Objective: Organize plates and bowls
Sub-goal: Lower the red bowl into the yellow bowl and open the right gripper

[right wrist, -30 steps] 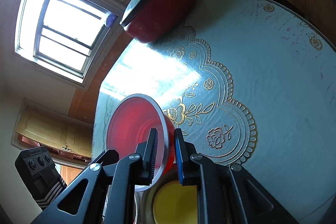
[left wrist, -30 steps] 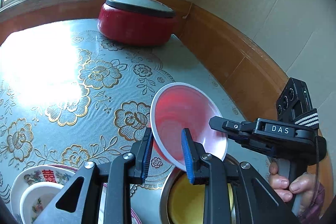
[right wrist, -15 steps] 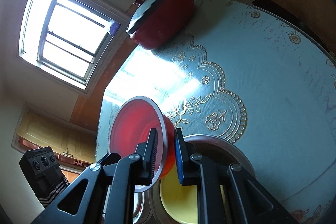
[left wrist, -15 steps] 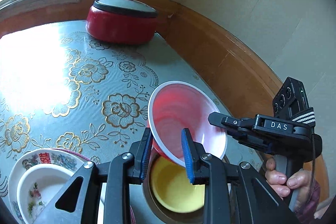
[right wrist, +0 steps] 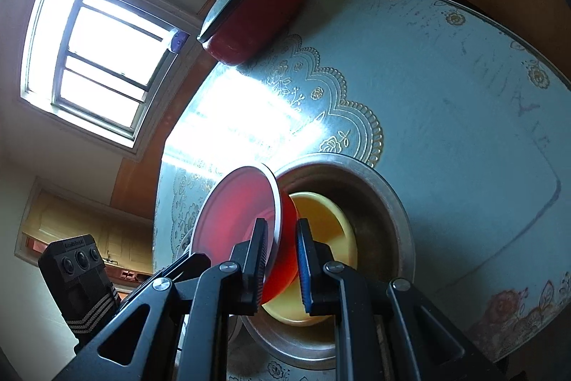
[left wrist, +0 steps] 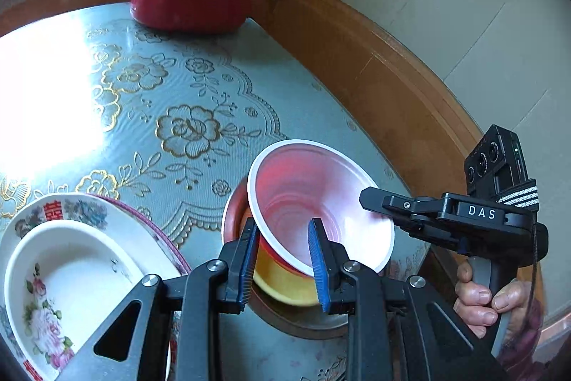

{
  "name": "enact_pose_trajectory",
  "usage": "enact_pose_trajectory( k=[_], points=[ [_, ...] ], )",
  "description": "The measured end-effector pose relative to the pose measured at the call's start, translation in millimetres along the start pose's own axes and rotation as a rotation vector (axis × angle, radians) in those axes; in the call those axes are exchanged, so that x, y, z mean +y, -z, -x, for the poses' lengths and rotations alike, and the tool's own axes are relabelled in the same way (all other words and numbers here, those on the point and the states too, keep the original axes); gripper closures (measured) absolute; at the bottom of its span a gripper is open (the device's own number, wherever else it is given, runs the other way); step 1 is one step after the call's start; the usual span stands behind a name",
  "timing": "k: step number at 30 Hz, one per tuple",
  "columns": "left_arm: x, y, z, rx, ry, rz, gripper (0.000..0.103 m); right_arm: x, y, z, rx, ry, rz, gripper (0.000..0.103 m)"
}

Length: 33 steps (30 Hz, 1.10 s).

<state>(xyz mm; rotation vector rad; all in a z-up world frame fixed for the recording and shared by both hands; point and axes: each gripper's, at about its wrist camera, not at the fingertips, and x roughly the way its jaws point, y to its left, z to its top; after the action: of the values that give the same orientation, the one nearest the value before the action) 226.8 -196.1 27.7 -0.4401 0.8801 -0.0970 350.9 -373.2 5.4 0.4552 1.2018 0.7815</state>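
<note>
A red bowl with a white rim (left wrist: 314, 199) (right wrist: 242, 213) is held tilted by both grippers over a yellow bowl (left wrist: 282, 281) (right wrist: 321, 224) that sits inside a metal basin (right wrist: 378, 202) (left wrist: 307, 320). My left gripper (left wrist: 283, 261) is shut on the red bowl's near rim. My right gripper (right wrist: 280, 259) is shut on its opposite rim and also shows in the left wrist view (left wrist: 371, 199). The red bowl's base dips into the yellow bowl.
A white floral bowl (left wrist: 60, 288) sits on a patterned plate (left wrist: 89, 213) at the left. A red lidded pot (left wrist: 192, 2) (right wrist: 249, 16) stands at the table's far side by the wooden wall panel. The table edge (right wrist: 535, 320) runs close on the right.
Both grippers have carried the red bowl toward and down over the metal basin; its base now sits low in the yellow bowl. The basin and floral dishes show more fully.
</note>
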Motion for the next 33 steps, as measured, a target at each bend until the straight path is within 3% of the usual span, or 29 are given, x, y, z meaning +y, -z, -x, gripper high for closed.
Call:
enact_pose_trajectory(
  k=[7,12,21,33],
  points=[
    [-0.5,10.2,-11.1,0.053,-0.028,-0.007,0.075,-7.4,6.7,-10.0,0.044,0.052,0.005,0.086],
    [2.7,14.5,-16.1,0.075,-0.032,-0.010,0.070,-9.7,12.0,-11.2,0.036,0.135,0.049,0.085],
    [-0.4,16.4,-12.4,0.056,-0.056,-0.049,0.068,2.9,12.0,-1.4,-0.008,0.172,0.144,0.085],
    [14.8,7.6,-2.0,0.014,-0.102,-0.013,0.065,-22.6,10.6,26.5,-0.101,0.219,0.088,0.081]
  ],
)
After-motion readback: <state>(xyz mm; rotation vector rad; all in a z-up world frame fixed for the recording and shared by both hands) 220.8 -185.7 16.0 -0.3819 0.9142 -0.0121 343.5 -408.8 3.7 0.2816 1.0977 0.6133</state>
